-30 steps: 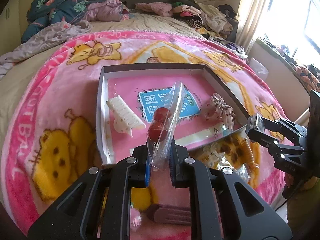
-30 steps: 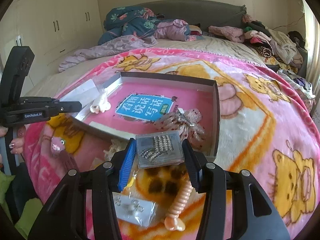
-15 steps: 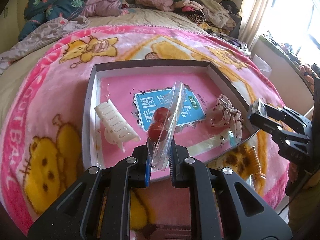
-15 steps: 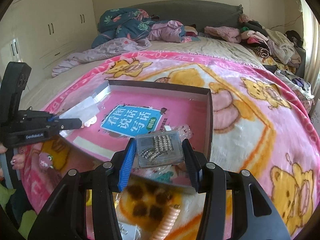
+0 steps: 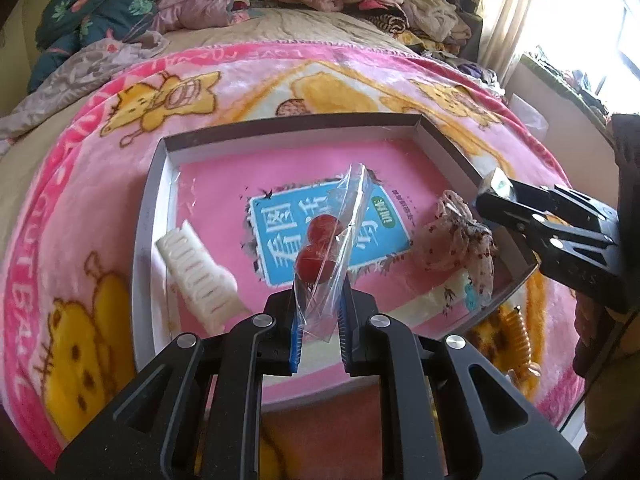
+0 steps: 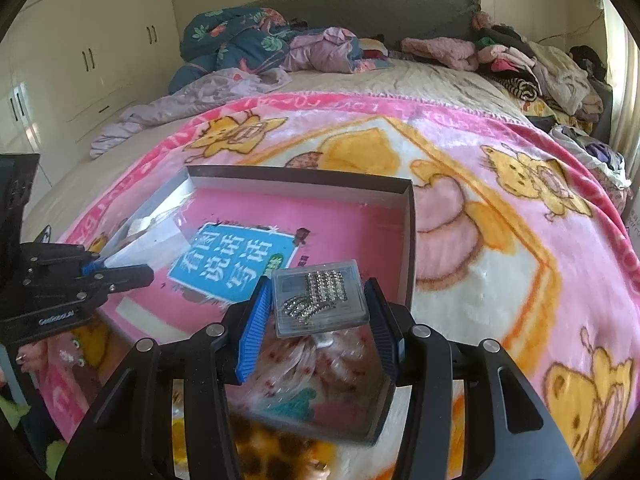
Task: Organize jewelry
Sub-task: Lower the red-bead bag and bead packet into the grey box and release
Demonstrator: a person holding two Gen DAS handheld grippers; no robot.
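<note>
Two wrist fisheyes angled down, close, sharing the tray (image 5: 149,216)

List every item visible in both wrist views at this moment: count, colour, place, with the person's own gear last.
shallow box: one, grey walls, pink printed floor, on the blanket
blanket: one, pink with yellow cartoon animals, over the bed
hair claw: one, white, in the box at its left side in the left wrist view
scrunchie: one, pale with dark red dots, in the box by its right wall
spiral clip: one, orange, on the blanket outside the box
clear bag: one, holding red round pieces, in the left gripper
clear case: one, holding rhinestone pieces, in the right gripper
clothes pile: mixed colours, far end of bed
left gripper: black, blue pads, shut on bag
right gripper: black, blue pads, shut on case
</note>
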